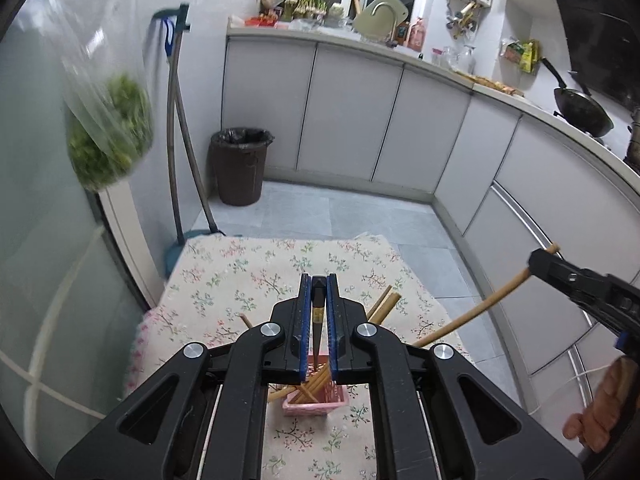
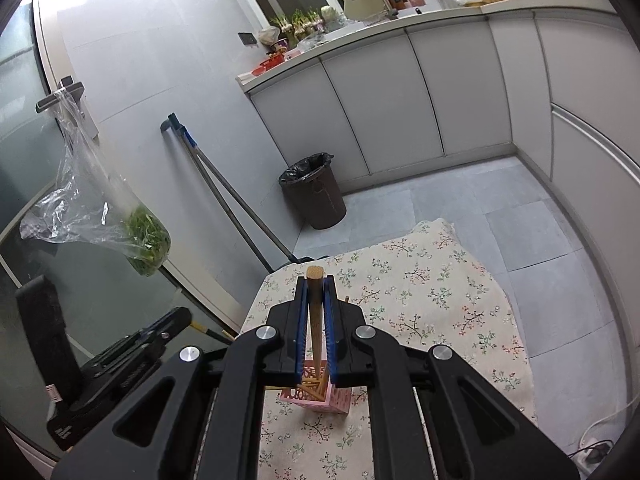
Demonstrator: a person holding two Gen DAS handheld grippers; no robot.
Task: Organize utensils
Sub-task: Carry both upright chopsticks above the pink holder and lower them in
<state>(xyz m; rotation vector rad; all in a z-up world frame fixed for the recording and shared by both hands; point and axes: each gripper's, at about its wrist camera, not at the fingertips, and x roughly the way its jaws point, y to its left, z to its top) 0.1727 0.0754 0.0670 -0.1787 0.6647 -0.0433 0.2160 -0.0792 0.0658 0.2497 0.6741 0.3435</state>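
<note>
My left gripper [image 1: 319,280] is shut on a dark chopstick [image 1: 318,312] that runs down between its blue pads toward a pink slotted holder [image 1: 320,404]. Several bamboo chopsticks [image 1: 310,384] lean inside that holder on the floral cloth. At the right edge my right gripper [image 1: 538,260] grips a long bamboo chopstick [image 1: 472,316]. In the right wrist view, my right gripper [image 2: 315,282] is shut on that bamboo chopstick [image 2: 315,304], above the pink holder [image 2: 324,398]. The left gripper [image 2: 182,316] shows at the lower left with its dark chopstick [image 2: 208,332] sticking out.
The holder stands on a table under a floral cloth [image 1: 240,272]. Loose bamboo sticks [image 1: 386,304] show behind the left gripper. A brown bin [image 1: 239,164], mop handles [image 1: 180,140] and a hanging bag of greens [image 1: 112,140] are to the left. A hand [image 1: 600,412] holds the right gripper.
</note>
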